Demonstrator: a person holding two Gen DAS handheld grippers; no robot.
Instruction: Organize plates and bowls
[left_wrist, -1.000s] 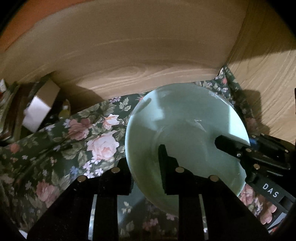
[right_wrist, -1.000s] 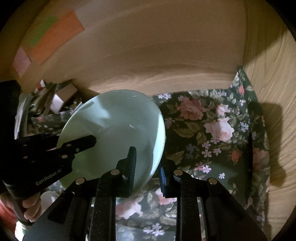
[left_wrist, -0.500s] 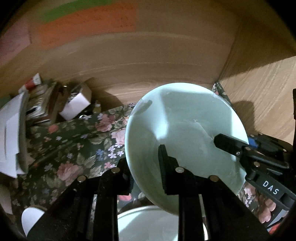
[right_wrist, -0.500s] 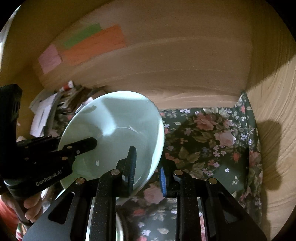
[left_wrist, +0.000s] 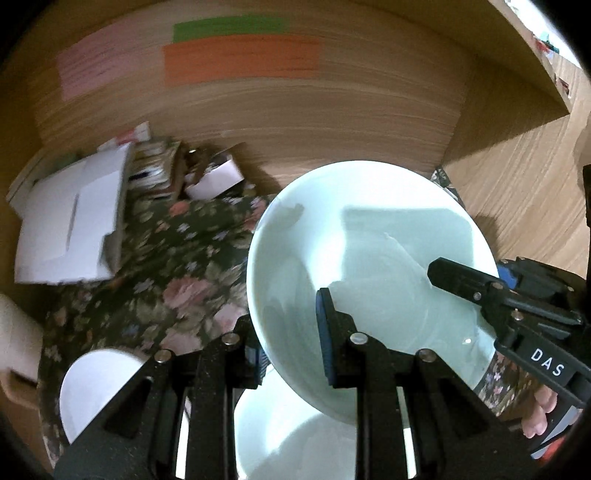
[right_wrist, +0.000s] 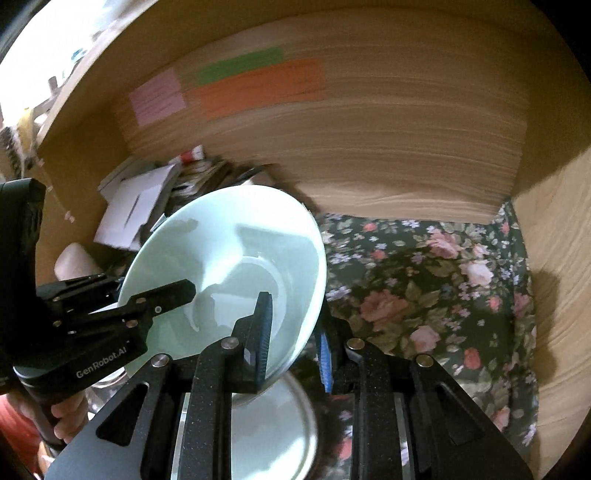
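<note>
Clearly pale green plate (left_wrist: 373, 258), glossy, tilted, clamped by both grippers

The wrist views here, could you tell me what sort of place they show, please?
Probably a home desk or shelf nook, not a lab: wood-grain walls enclose a floral cloth, sticky notes hang on the back panel, and papers pile up on the left. Both grippers hold a pale green bowl.

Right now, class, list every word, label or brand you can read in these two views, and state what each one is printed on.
"DAS": white letters on the right gripper body, in the left wrist view.
"GenRobot.AI": on the left gripper body, in the right wrist view.
Pink, green and orange paper notes on the wooden back panel: any writing is too blurred to read.
Boxes and papers: nothing legible.
</note>
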